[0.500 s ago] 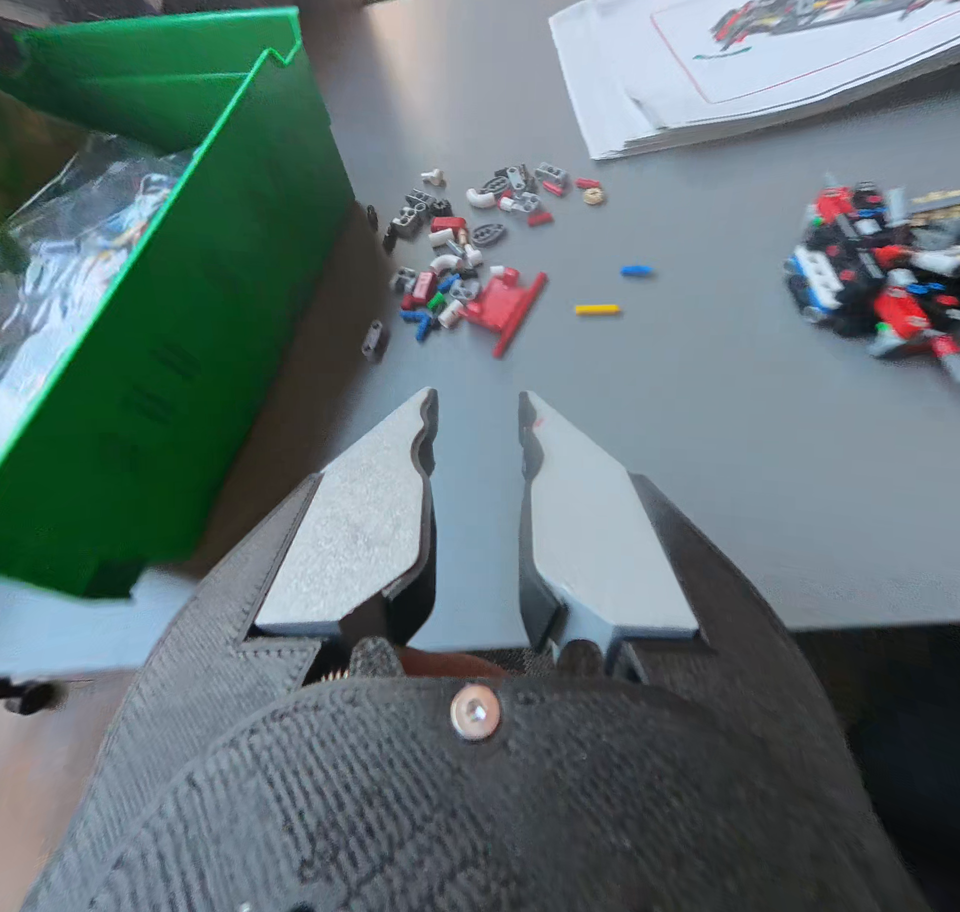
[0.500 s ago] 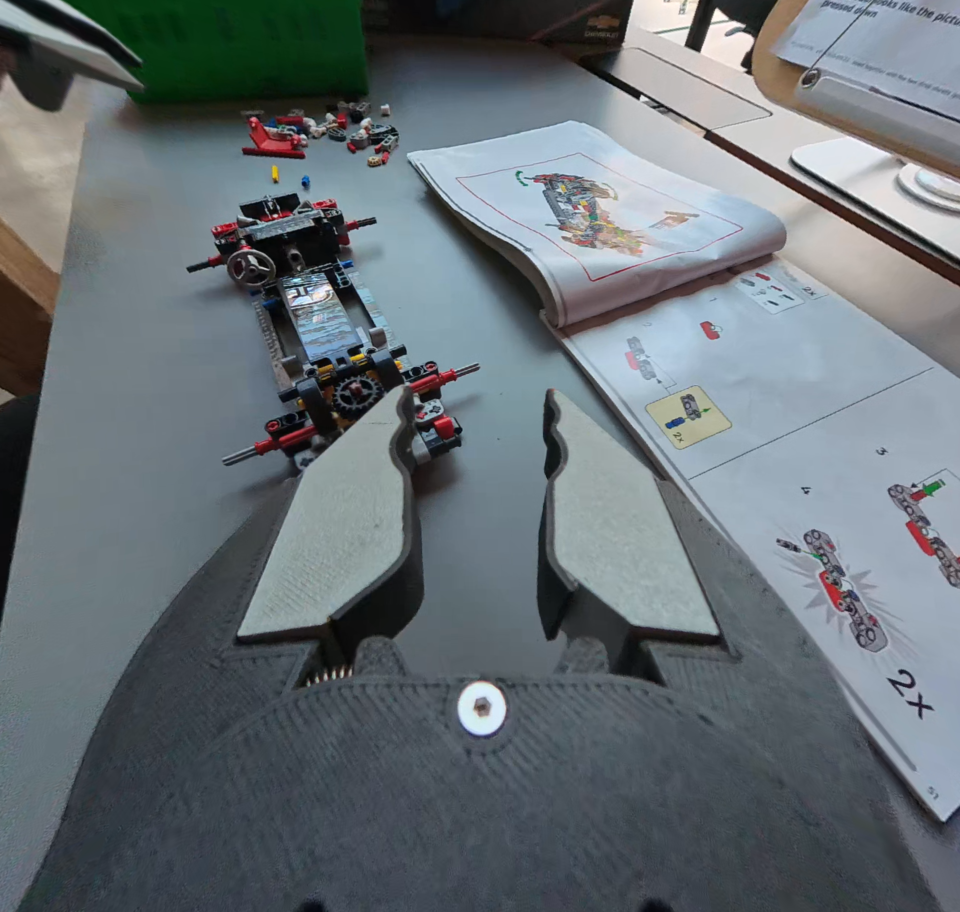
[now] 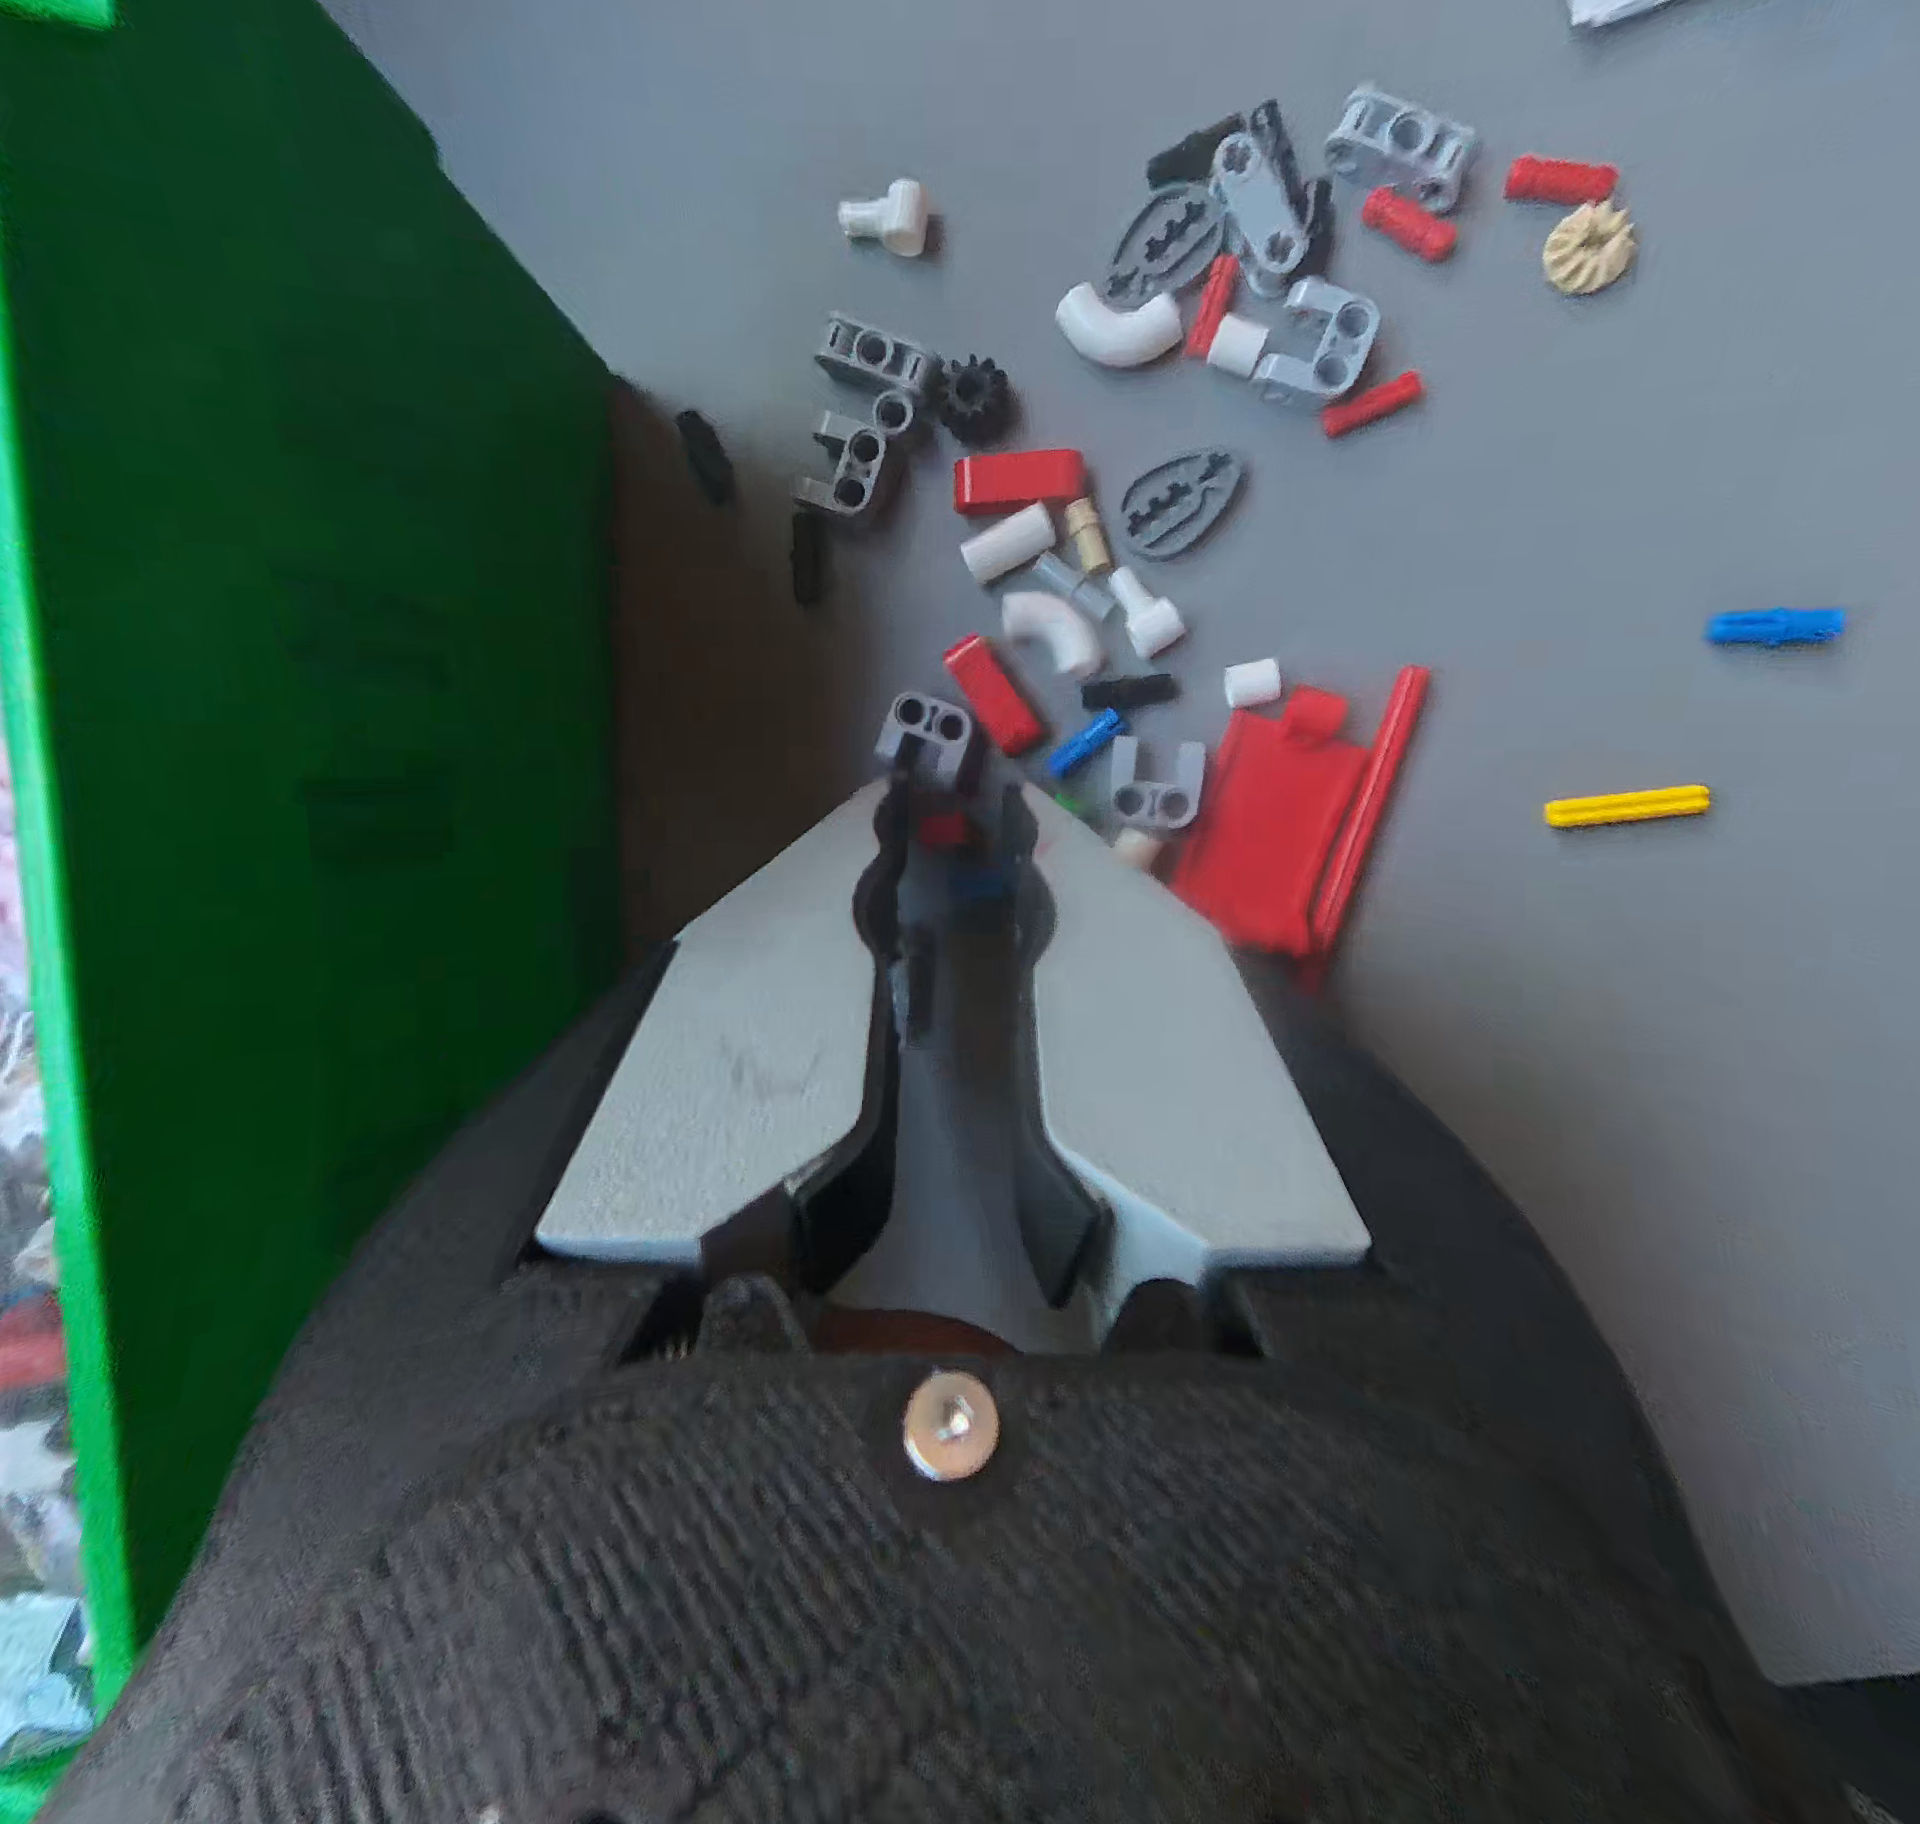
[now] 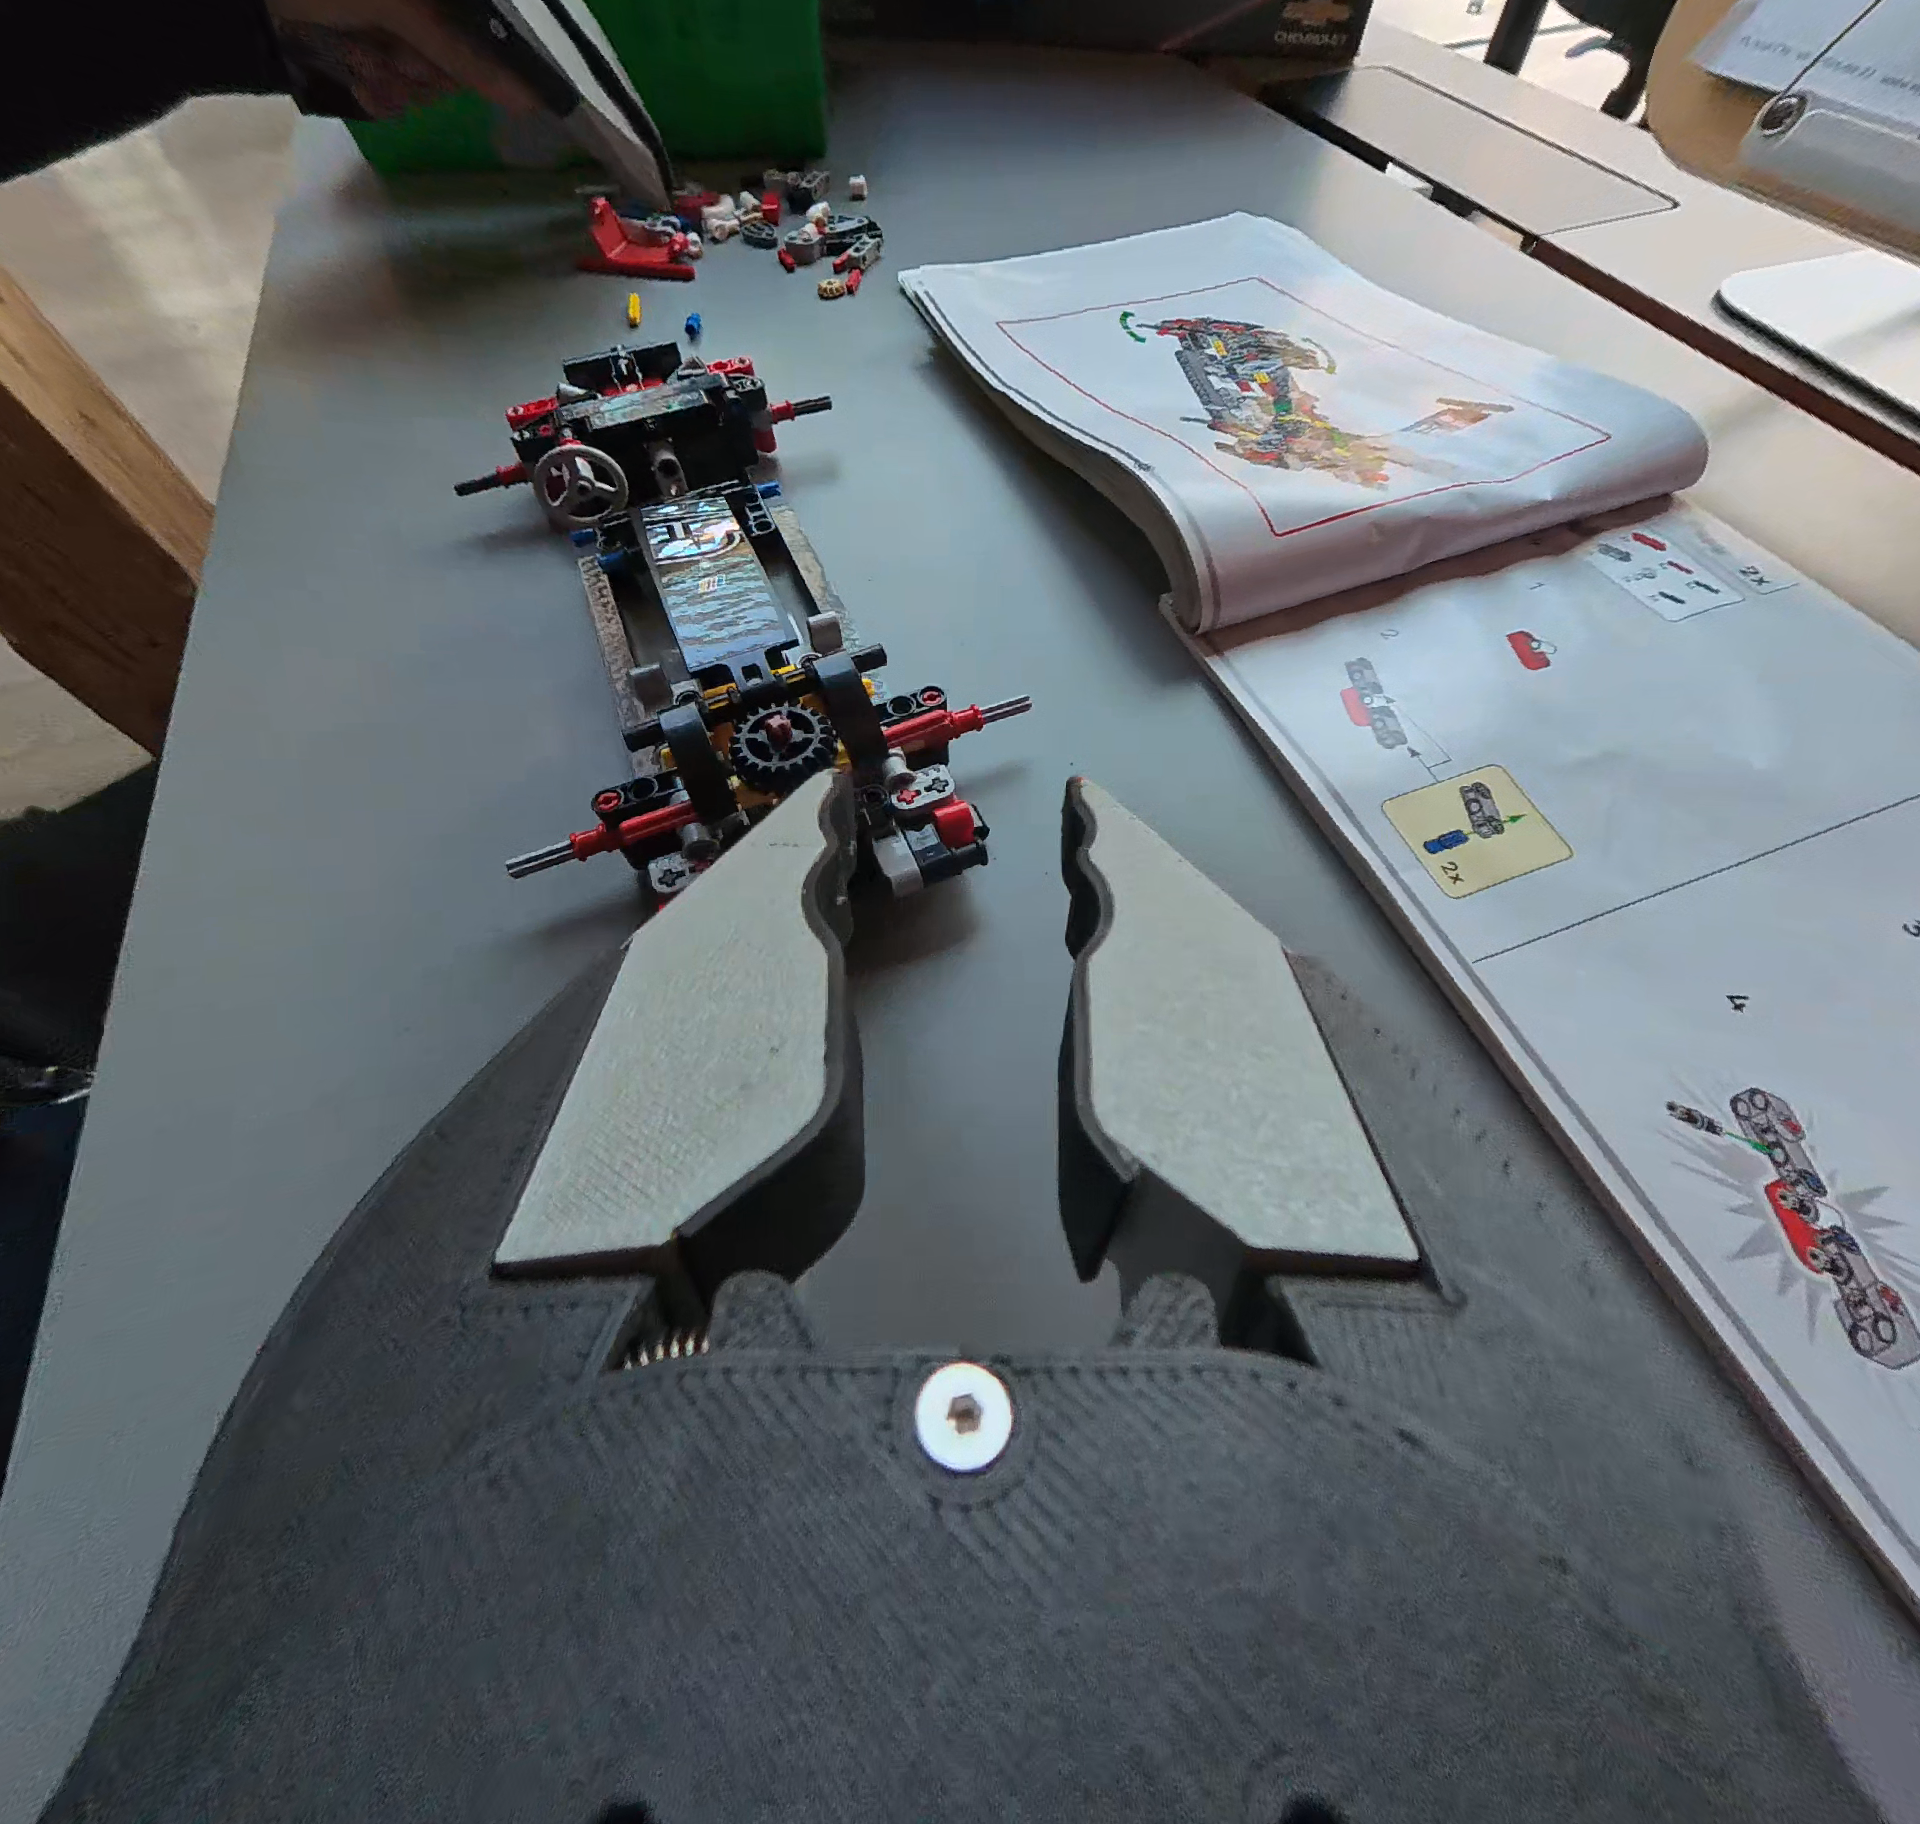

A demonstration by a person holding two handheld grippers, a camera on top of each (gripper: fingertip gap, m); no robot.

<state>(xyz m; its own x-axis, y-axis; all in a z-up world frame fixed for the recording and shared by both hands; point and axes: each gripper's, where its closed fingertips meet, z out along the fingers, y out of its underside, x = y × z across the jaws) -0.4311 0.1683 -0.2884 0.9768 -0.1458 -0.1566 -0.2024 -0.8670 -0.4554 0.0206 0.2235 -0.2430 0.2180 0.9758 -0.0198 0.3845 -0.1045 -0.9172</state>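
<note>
Left gripper (image 3: 951, 798): black printed body, two grey wedge-shaped fingers, drawn close with a narrow gap at the tips; tips angled steeply down onto the grey tabletop (image 3: 1558, 1151), at a small grey two-holed connector brick (image 3: 928, 730); contact not clear through blur.

Right gripper (image 4: 956, 798): same build, fingers parted, nothing between them; hovers low above the same tabletop.

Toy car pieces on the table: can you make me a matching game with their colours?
Things:
1. bevel gear
2. long thin axle
3. small pin lying alone
4. big flat panel

Colours:
A. red
B. blue
C. tan
D. yellow

Pairs: 1-C, 2-D, 3-B, 4-A
</note>
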